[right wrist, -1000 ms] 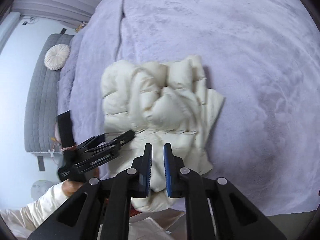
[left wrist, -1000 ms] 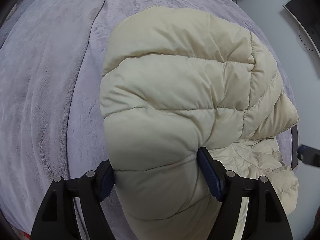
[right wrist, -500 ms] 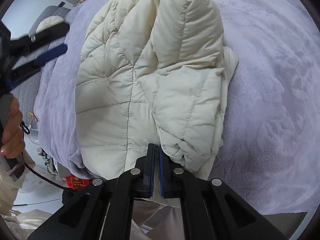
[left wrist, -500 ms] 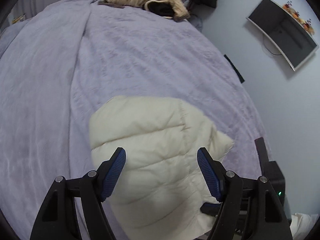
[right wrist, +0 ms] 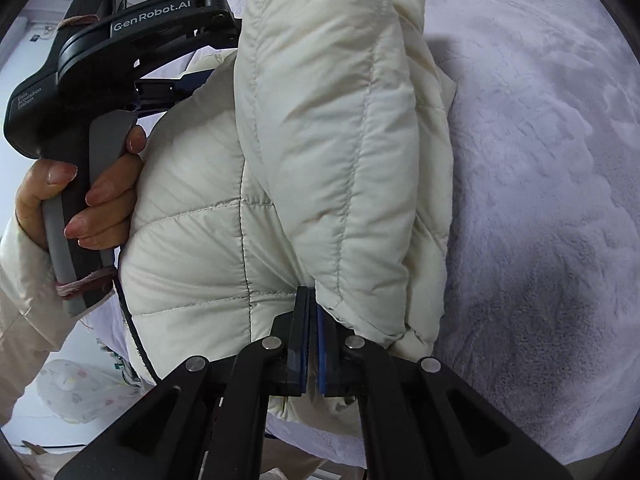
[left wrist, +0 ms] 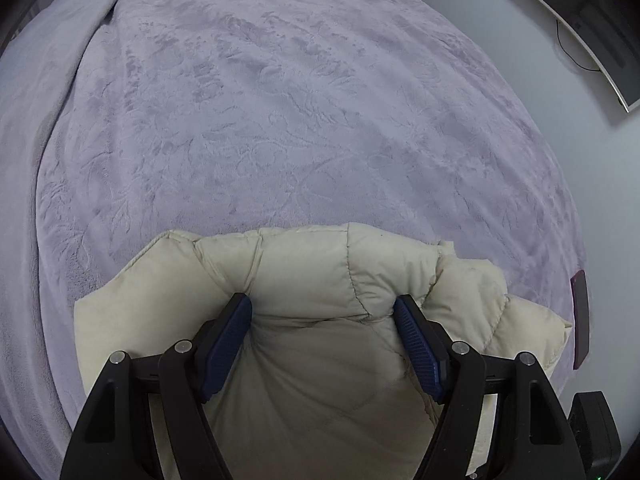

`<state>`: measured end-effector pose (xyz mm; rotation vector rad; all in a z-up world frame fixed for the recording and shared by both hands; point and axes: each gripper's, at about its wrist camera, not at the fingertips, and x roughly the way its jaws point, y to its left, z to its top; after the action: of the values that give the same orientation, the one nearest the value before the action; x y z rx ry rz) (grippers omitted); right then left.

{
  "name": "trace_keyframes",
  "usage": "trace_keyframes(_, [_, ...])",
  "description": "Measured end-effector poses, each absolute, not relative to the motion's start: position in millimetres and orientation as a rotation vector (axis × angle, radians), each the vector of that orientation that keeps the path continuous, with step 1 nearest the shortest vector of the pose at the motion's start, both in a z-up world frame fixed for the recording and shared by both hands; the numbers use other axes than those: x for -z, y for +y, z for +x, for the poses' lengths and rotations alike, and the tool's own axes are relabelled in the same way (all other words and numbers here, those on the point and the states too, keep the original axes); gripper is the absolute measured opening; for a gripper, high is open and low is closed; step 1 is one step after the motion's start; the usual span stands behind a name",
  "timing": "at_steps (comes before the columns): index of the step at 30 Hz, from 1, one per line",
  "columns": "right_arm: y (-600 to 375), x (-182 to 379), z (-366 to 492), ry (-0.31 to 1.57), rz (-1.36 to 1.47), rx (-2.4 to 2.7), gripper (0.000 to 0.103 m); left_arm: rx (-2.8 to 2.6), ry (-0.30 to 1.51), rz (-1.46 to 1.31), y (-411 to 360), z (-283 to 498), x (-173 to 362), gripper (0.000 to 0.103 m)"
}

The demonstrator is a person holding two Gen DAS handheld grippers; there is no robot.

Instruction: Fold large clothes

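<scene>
A cream quilted puffer jacket (left wrist: 312, 344) lies bunched at the near edge of the bed. My left gripper (left wrist: 322, 308) is open, its blue pads (left wrist: 226, 344) straddling a thick fold of the jacket and pressing against it. In the right wrist view the jacket (right wrist: 328, 152) fills the middle. My right gripper (right wrist: 310, 300) is shut on a seam of the jacket, which bulges up on both sides of the fingers. The left gripper's black body (right wrist: 120, 40), held in a hand, sits at the jacket's upper left.
A lavender plush blanket (left wrist: 280, 112) covers the bed and spreads far beyond the jacket. A monitor (left wrist: 592, 28) hangs on the wall at right. A dark device (left wrist: 596, 432) stands by the bed's right edge. A white bag (right wrist: 80, 392) lies on the floor.
The right gripper has come in close with the jacket pinched in it. The left gripper has dropped back onto the jacket, its pads now around a fold. The jacket is more bunched.
</scene>
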<state>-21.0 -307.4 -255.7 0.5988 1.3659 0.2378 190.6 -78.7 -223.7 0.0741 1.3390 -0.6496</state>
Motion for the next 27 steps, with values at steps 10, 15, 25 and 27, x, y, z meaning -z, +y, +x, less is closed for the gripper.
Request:
trace_keyframes(10, [-331.2, 261.7, -14.2, 1.381, 0.624, -0.259, 0.000, 0.647, 1.322, 0.083, -78.6, 188.6, 231.9, 0.075])
trace_keyframes(15, [-341.7, 258.1, -12.9, 1.383, 0.628, -0.262, 0.000, 0.646, 1.314, 0.088, -78.3, 187.5, 231.8, 0.075])
trace_keyframes(25, [-331.6, 255.4, -12.6, 1.397, 0.644, -0.250, 0.000, 0.619, 1.307, 0.098, -74.9, 184.4, 220.4, 0.075])
trace_keyframes(27, [-328.2, 251.4, -12.4, 1.404, 0.645, -0.247, 0.000, 0.602, 1.308, 0.092, -69.9, 183.0, 210.3, 0.075])
